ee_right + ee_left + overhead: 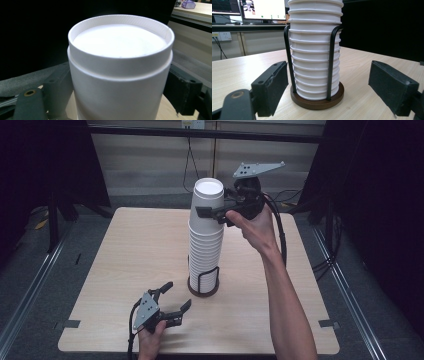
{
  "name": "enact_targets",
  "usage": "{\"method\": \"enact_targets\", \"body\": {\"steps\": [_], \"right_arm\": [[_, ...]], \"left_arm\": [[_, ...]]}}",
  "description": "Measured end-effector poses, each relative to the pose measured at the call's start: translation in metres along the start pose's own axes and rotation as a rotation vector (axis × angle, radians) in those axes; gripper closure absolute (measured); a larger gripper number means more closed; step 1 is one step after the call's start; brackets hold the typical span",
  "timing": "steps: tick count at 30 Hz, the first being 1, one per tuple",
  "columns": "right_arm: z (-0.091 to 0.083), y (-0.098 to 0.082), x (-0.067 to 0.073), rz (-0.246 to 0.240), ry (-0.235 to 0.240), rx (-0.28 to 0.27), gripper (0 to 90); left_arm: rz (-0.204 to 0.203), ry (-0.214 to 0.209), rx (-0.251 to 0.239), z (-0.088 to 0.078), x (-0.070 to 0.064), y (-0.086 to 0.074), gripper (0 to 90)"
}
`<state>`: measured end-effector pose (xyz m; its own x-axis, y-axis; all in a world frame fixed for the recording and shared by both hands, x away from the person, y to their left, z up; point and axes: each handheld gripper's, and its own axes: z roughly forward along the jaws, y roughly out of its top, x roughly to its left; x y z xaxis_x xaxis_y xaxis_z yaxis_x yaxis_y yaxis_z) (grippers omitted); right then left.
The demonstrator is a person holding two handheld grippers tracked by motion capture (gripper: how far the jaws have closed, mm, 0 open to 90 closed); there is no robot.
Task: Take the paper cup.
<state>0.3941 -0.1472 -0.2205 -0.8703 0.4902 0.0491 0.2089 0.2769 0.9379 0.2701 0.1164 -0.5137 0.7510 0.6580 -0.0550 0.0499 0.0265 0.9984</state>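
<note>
A tall stack of upside-down white paper cups (205, 245) stands in a black wire holder on a round wooden base (203, 292) at the middle of the table. My right gripper (212, 202) is up at the top cup (120, 75), one jaw on each side of it and the pads close against its wall; whether they press on it is unclear. My left gripper (179, 293) rests low near the table's front edge. It is open, empty and aimed at the holder's base (317, 100), short of the cup stack (314, 50).
The light wooden table (125, 250) has bare room all around the holder. Dark curtains and frame posts flank it on both sides. Cables hang behind the far edge. Monitors (249, 10) stand on a desk beyond the table.
</note>
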Motion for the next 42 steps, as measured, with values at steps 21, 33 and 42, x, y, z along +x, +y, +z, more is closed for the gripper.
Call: {"method": "enact_targets", "body": {"steps": [21,33,42], "right_arm": [[-0.012,0.009,0.005,-0.011,-0.025,-0.115,19.6],[-0.020,0.014,0.005,-0.005,-0.021,-0.190,19.9],[-0.025,0.017,0.005,0.005,-0.008,-0.247,20.1]], "left_arm": [[0.005,-0.001,0.002,0.000,0.000,0.000,15.8],[0.002,-0.004,0.004,0.000,0.000,0.000,15.8],[0.001,-0.001,0.001,0.000,0.000,0.000,15.8]]}}
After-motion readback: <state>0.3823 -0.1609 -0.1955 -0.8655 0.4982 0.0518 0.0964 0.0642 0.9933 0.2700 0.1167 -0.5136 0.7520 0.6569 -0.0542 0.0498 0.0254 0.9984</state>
